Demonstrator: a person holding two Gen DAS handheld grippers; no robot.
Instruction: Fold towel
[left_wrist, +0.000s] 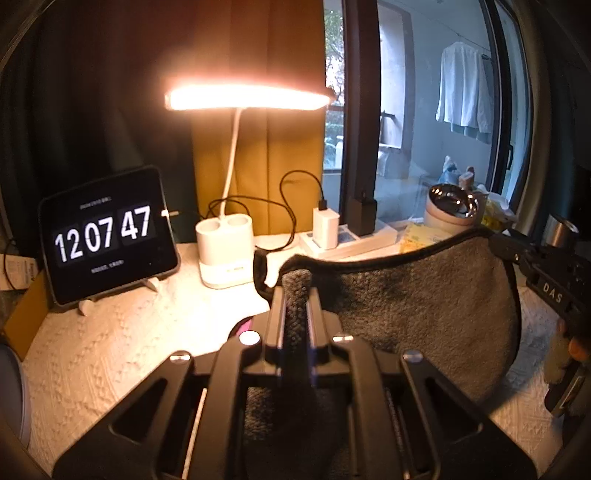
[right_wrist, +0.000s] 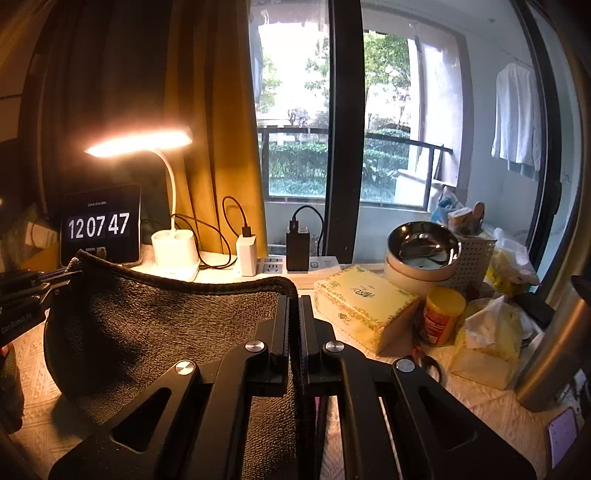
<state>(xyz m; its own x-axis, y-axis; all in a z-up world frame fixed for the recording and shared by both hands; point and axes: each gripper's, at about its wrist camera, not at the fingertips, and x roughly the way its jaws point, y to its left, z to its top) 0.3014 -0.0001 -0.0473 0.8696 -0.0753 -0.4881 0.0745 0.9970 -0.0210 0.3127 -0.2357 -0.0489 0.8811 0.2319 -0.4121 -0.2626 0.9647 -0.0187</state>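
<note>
Left tool (left_wrist: 295, 295) and right tool (right_wrist: 294, 306), each clenched on an upper corner of the grey towel (right_wrist: 166, 325); it hangs above the desk (left_wrist: 110, 350), long axis running 3-to-9 o'clock between them, neither nearer

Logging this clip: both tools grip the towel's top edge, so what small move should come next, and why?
Probably carry the held edge forward and down, toward the lamp. The left tool and right tool pinch the towel, which hangs slack between them.
</note>
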